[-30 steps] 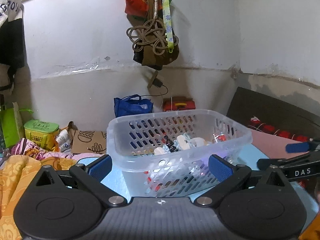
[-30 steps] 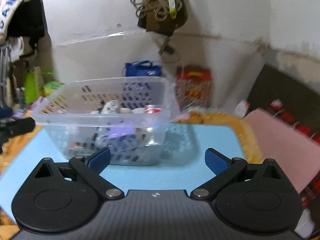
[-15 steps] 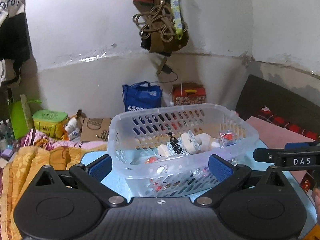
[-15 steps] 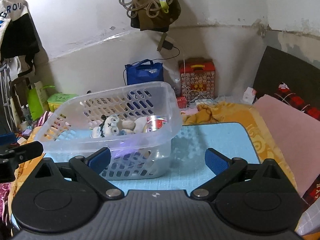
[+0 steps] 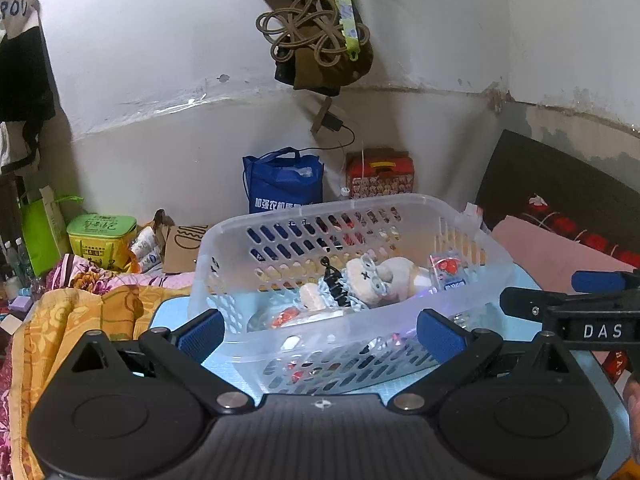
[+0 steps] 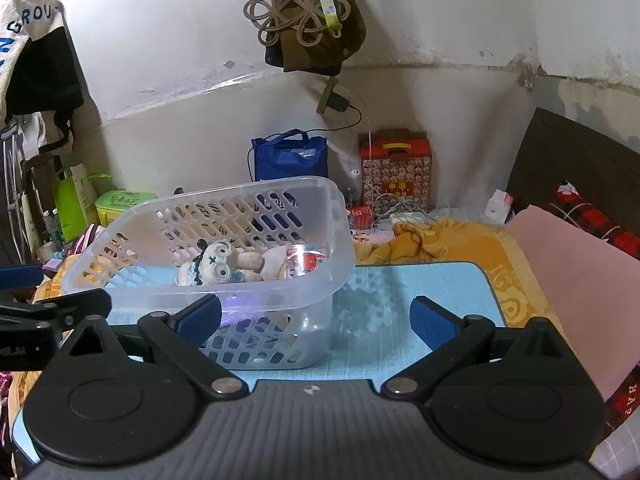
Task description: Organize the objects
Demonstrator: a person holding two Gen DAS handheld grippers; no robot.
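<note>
A cluttered bedroom corner lies behind the blue desk [image 6: 420, 292]. I've pulled both spread, empty tools back and higher: left hand-held gripper [image 5: 320, 330], right hand-held gripper [image 6: 316, 316]. The basket [image 6: 224, 292] holding the plush toy [image 6: 216, 266] sits at the desk's left end, so sorting looks finished.

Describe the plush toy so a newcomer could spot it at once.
Find the clear slotted basket on the light blue mat. Inside it lies the plush toy, beside a small red and white packet. It is the only soft cream thing there, with big round eyes and a black frill.
</note>
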